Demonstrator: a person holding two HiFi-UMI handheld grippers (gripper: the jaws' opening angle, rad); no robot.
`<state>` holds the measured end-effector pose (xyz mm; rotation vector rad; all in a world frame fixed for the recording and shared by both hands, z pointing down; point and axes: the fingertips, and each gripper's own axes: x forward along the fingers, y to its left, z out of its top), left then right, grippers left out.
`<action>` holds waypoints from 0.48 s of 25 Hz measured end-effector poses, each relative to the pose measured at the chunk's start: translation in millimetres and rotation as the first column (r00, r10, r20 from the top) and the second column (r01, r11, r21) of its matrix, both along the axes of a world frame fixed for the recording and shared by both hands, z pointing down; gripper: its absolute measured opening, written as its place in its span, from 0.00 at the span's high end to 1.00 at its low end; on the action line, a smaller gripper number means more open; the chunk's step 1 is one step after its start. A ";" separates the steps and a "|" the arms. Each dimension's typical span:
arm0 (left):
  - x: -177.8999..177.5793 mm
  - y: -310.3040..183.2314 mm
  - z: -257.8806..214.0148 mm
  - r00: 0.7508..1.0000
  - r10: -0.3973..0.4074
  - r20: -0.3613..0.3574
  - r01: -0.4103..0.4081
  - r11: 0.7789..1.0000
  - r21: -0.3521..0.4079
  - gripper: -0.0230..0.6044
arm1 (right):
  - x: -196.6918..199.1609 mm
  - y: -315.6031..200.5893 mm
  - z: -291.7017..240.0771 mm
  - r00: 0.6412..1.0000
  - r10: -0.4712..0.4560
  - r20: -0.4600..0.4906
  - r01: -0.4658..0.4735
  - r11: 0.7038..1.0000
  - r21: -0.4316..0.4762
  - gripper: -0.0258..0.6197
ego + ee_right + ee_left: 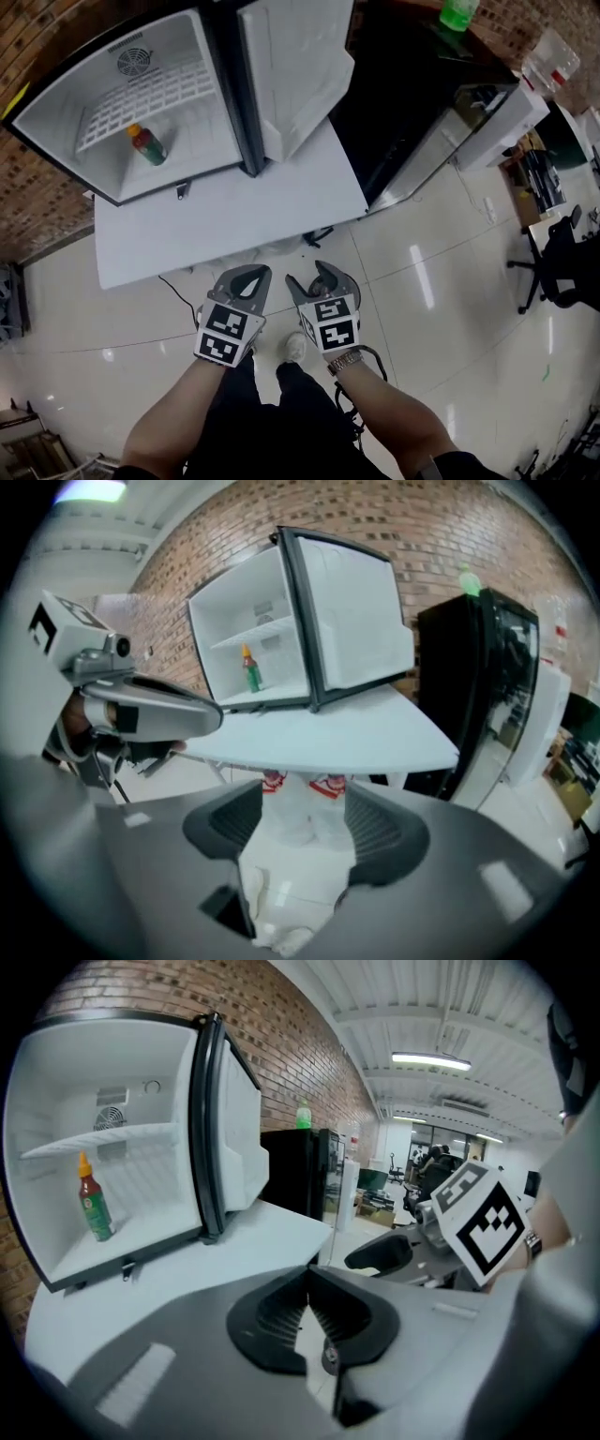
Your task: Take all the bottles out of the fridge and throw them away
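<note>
Left gripper (pixel 307 1274): jaws together, tips touching, nothing between them. Right gripper (pixel 305 799): jaws wide apart and empty; beyond them only a white bag-like heap (pixel 295 822) shows under the table edge. In the head view both tools hang side by side, low in front of the person and well apart from the fridge (pixel 56 122).

Task item: one bottle (pixel 147 145) stands upright on the fridge floor below the wire shelf (pixel 141 98), at about 11 o'clock from the grippers. The door (pixel 300 66) is swung open at 12 o'clock, so the opening is clear. No other bottle is visible inside.

Step in hand, as judged: approach, with removal of the bottle not yet begun.

Next move calls for:
- carrying one gripper up over the table (pixel 225 216) toward 11 o'clock
- using the right tool as it is, or opening the left first
- entering beneath the shelf, jaws either side of the bottle body, then closing

Whether the white heap is the waste bag cannot be told
</note>
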<state>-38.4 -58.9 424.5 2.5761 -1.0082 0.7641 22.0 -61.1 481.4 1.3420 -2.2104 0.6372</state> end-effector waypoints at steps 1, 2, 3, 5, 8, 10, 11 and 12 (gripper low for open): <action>-11.6 -4.1 -8.0 1.000 -0.015 -0.006 0.015 1.000 0.011 0.96 | -12.3 -5.8 -10.1 1.000 -0.018 0.000 0.018 1.000 0.016 0.53; -25.1 -9.7 -15.5 0.999 -0.036 -0.012 0.036 0.999 0.025 0.96 | -25.9 -13.3 -20.0 0.999 -0.038 -0.001 0.038 0.999 0.034 0.53; -40.0 -16.2 -22.4 0.998 -0.061 -0.018 0.061 0.997 0.040 0.96 | -40.4 -21.9 -29.4 0.998 -0.060 -0.003 0.060 0.997 0.051 0.54; -71.6 -27.7 -33.5 0.993 -0.111 -0.027 0.113 0.992 0.065 0.96 | -70.2 -39.0 -46.9 0.995 -0.103 -0.009 0.104 0.991 0.084 0.54; -118.6 -41.0 -45.2 0.982 -0.183 -0.037 0.185 0.980 0.075 0.96 | -112.7 -63.7 -68.2 0.987 -0.160 -0.024 0.162 0.979 0.126 0.54; -148.2 -51.4 -52.2 0.971 -0.232 -0.051 0.235 0.969 0.075 0.96 | -138.7 -80.3 -78.6 0.982 -0.187 -0.032 0.190 0.971 0.146 0.54; -161.5 -56.6 -56.1 0.967 -0.250 -0.058 0.254 0.964 0.075 0.96 | -151.1 -88.6 -82.5 0.980 -0.198 -0.035 0.201 0.968 0.152 0.54; -173.7 -61.7 -60.6 0.963 -0.262 -0.064 0.267 0.960 0.079 0.96 | -163.2 -97.1 -85.8 0.978 -0.206 -0.039 0.210 0.965 0.156 0.54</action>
